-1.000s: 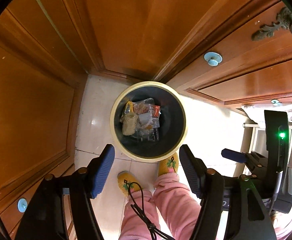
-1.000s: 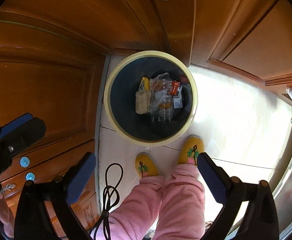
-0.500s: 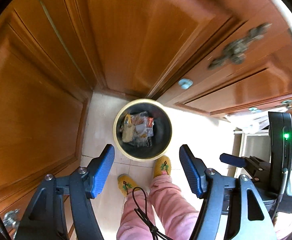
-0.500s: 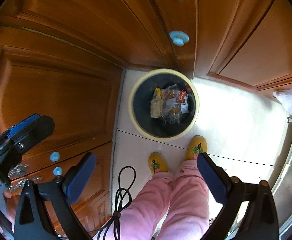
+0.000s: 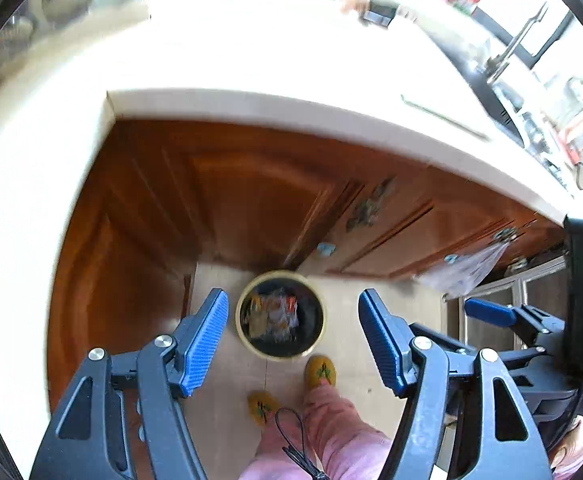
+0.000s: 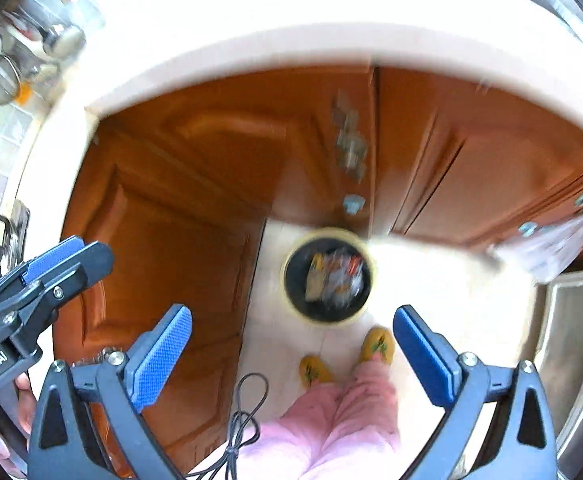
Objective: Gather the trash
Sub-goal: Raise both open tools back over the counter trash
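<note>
From the left wrist, the left gripper [image 5: 293,334] has its blue-padded jaws spread with nothing between them. Below it, the round cream-rimmed black trash bin [image 5: 280,315] stands on the pale tile floor [image 5: 371,300] in the inner corner of the brown wooden cabinets [image 5: 251,200], under the white counter edge [image 5: 291,106].

From the right wrist, the right gripper [image 6: 291,350] is likewise released and empty. Crumpled wrappers [image 6: 333,276] lie inside the bin, just beyond yellow slippers [image 6: 377,346].

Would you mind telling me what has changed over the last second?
Both grippers, left and right, rose away from the bin, which now looks smaller, with the countertop in view. Nothing was grasped or released. Jaws stay open and empty; trash stays in the bin.
</note>
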The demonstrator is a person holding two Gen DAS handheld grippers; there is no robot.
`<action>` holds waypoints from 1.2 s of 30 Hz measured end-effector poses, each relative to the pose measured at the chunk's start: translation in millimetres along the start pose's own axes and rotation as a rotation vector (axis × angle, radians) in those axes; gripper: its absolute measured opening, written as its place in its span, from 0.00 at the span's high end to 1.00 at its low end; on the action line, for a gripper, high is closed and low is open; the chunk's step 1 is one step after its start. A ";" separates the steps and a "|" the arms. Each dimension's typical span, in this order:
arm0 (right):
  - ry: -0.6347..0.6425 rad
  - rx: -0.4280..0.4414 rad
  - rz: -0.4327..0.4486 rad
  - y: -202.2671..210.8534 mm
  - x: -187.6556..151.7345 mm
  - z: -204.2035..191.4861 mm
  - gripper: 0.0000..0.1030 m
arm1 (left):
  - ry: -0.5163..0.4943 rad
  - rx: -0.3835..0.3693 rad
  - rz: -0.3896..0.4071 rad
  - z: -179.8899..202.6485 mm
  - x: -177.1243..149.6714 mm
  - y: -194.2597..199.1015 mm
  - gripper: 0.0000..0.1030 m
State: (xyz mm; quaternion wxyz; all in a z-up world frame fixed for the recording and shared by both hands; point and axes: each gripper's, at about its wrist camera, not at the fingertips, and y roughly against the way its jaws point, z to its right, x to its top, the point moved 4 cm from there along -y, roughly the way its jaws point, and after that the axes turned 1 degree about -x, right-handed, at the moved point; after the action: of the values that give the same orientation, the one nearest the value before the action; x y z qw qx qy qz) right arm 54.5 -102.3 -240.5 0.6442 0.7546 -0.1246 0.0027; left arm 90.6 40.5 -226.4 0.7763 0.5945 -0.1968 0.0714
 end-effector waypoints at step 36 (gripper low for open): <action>0.095 -0.037 0.568 251.0 254.4 16.7 0.11 | -0.342 0.166 0.506 86.1 288.3 172.6 0.23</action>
State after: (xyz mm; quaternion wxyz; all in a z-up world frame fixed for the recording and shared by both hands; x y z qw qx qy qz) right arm 250.3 -200.4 42.4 0.6365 0.6766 -0.3007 0.2160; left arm 275.1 -28.0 59.2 0.6383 0.5915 -0.4598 0.1771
